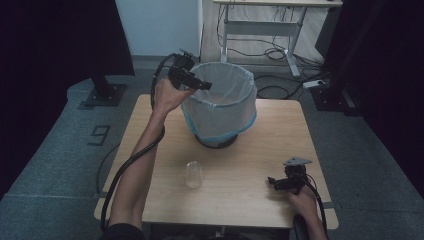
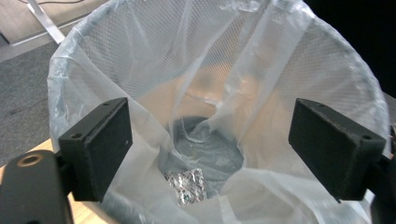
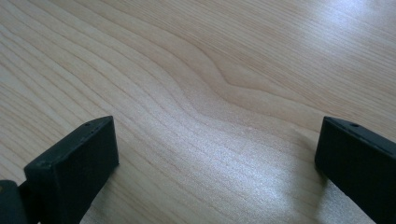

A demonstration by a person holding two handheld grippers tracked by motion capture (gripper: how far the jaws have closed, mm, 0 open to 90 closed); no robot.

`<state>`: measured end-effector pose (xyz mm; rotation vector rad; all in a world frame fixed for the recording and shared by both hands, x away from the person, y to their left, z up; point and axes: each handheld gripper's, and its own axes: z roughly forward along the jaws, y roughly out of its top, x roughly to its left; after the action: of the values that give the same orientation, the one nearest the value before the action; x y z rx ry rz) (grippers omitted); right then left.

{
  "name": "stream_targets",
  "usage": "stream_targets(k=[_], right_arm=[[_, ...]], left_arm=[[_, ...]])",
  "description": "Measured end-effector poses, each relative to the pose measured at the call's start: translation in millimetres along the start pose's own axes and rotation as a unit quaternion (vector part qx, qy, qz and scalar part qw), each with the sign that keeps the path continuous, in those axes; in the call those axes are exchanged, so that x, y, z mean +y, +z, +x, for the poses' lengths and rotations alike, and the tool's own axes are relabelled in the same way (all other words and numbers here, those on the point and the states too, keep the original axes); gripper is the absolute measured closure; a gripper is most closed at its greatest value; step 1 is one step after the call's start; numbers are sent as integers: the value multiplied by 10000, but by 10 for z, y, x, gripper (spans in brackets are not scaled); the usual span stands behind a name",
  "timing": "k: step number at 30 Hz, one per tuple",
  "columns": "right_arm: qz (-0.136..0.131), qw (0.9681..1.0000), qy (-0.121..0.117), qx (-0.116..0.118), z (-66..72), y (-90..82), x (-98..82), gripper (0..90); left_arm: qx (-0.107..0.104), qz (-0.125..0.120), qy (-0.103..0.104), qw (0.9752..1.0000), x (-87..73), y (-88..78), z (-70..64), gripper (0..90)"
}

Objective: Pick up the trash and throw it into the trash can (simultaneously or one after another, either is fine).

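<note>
Above the lined bin (image 1: 220, 102), left tool (image 1: 192, 80) spread; right tool (image 1: 280, 184) spread; cup (image 1: 193, 174) between

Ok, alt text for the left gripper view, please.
The open left gripper hovers over a mesh bin lined with a clear plastic bag. A crumpled silvery wrapper lies at the bottom of the bag.

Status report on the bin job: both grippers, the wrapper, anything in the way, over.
Left gripper open over the lined bin, nothing between the jaws. Silver wrapper lies at the bin's bottom. Right gripper open, low over the table. Clear cup stands apart.
</note>
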<state>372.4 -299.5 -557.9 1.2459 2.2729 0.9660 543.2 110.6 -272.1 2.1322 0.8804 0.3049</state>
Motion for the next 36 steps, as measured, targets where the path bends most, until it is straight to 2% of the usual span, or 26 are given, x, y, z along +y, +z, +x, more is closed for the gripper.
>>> stream_targets(k=[3,7,10,15,23,32,36], right_arm=[[0,10000,2,1,0,0,0,0],[0,10000,3,1,1,0,0,0],[0,10000,2,1,1,0,0,0],[0,10000,4,-2,2,0,0,0],[0,10000,1,-7,3,0,0,0],[1,10000,0,-8,3,0,0,0],[0,10000,-1,-9,3,0,0,0]], left_arm=[[-25,-61,41,10000,-39,-52,-10,31],[-174,-104,182,9996,-113,-127,-38,36],[-124,-124,306,9994,-154,-182,-66,2],[-71,-220,445,9987,-234,-317,-125,0],[-110,-339,560,9978,-425,-483,-213,0],[-256,-464,635,9966,-680,-580,-283,0],[-237,-461,662,9965,-816,-601,-299,0]])
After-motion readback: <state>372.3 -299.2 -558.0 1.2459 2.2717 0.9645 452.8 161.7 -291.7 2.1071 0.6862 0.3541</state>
